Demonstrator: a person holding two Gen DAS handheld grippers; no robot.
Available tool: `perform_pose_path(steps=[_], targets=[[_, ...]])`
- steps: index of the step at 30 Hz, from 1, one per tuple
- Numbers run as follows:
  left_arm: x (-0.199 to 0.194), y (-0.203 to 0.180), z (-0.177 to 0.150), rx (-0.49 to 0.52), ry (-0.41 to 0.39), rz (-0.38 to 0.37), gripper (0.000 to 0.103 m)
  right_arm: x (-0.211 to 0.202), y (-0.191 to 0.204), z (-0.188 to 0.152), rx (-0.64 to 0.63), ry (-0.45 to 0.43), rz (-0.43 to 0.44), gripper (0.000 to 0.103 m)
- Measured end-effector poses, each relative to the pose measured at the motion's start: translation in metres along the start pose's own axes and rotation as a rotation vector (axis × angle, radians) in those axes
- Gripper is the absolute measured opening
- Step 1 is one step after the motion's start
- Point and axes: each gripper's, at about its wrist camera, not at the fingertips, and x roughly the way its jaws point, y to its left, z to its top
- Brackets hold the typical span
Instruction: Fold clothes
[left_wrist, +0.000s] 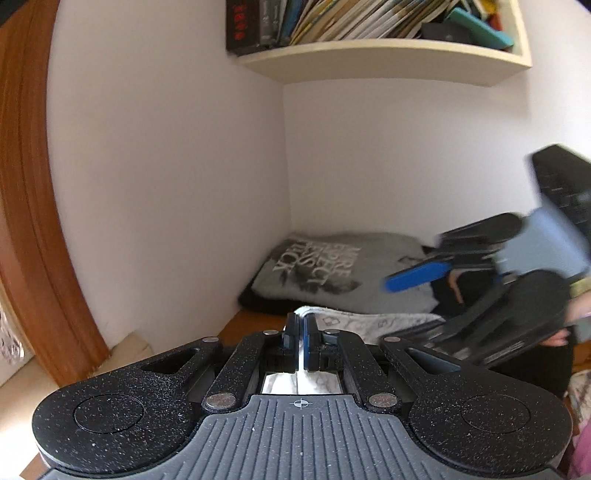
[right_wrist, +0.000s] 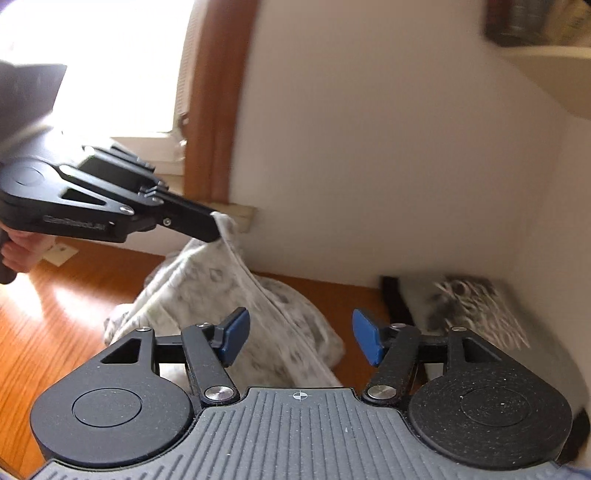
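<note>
Bare wooden floor (right_wrist: 66, 295) lies open leftward; folded grey shirt (right_wrist: 476, 310) fills the corner.

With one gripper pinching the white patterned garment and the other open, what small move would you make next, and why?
Probably lower the left gripper to lay its pinched corner of the white patterned garment on the wooden table. It is shut on the cloth, which hangs crumpled below, while the right gripper is open and holds nothing. The folded grey printed T-shirt lies apart by the wall.
</note>
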Motion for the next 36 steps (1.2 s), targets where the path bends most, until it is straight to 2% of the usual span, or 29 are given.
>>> perform_pose_path(steps=[3,4,5,6,7,12,15,19,20,21,22,26,28,35,36], targets=[[-0.009,-0.003,0.0,0.0,-0.015,-0.023,0.002,0.022,0.008,0.01,-0.019,0.019,0.051,0.061],[-0.01,-0.004,-0.001,0.0,-0.016,-0.024,0.002,0.027,0.008,0.012,-0.021,0.022,0.064,0.052],[-0.011,-0.005,-0.001,0.001,-0.015,-0.023,0.002,0.032,0.008,0.013,-0.023,0.025,0.076,0.025],[-0.011,-0.005,-0.004,0.002,-0.011,-0.018,0.003,0.036,0.008,0.015,-0.027,0.022,0.08,0.011],[-0.012,-0.005,-0.008,0.0,-0.007,-0.017,0.003,0.034,0.008,0.015,-0.034,-0.002,0.058,0.004],[-0.017,0.007,-0.029,-0.055,-0.009,-0.022,0.021,0.002,-0.005,0.015,-0.023,-0.142,-0.038,0.004],[-0.009,0.014,-0.04,-0.098,0.006,-0.024,0.023,-0.012,-0.009,0.013,-0.041,-0.179,-0.099,0.004],[0.008,0.011,-0.052,-0.125,0.051,-0.073,0.025,-0.019,-0.008,0.012,-0.06,-0.207,-0.164,0.004],[0.012,0.011,-0.055,-0.129,0.062,-0.084,0.036,-0.02,-0.008,0.012,-0.065,-0.216,-0.175,0.004],[0.016,0.01,-0.058,-0.13,0.068,-0.092,0.043,-0.022,-0.012,0.009,-0.069,-0.225,-0.185,0.004],[0.019,0.008,-0.061,-0.128,0.075,-0.096,0.044,-0.025,-0.016,0.006,-0.072,-0.234,-0.192,0.004],[0.034,0.008,-0.066,-0.123,0.105,-0.096,0.045,-0.028,-0.021,0.003,-0.069,-0.242,-0.203,0.004],[0.04,0.011,-0.069,-0.133,0.12,-0.106,0.048,-0.028,-0.021,0.0,-0.065,-0.238,-0.209,0.004],[0.031,0.008,-0.081,-0.135,0.129,-0.128,0.049,-0.014,-0.028,-0.012,-0.019,-0.159,-0.281,0.004],[0.03,0.008,-0.083,-0.137,0.131,-0.136,0.051,-0.012,-0.03,-0.014,-0.005,-0.15,-0.287,0.005]])
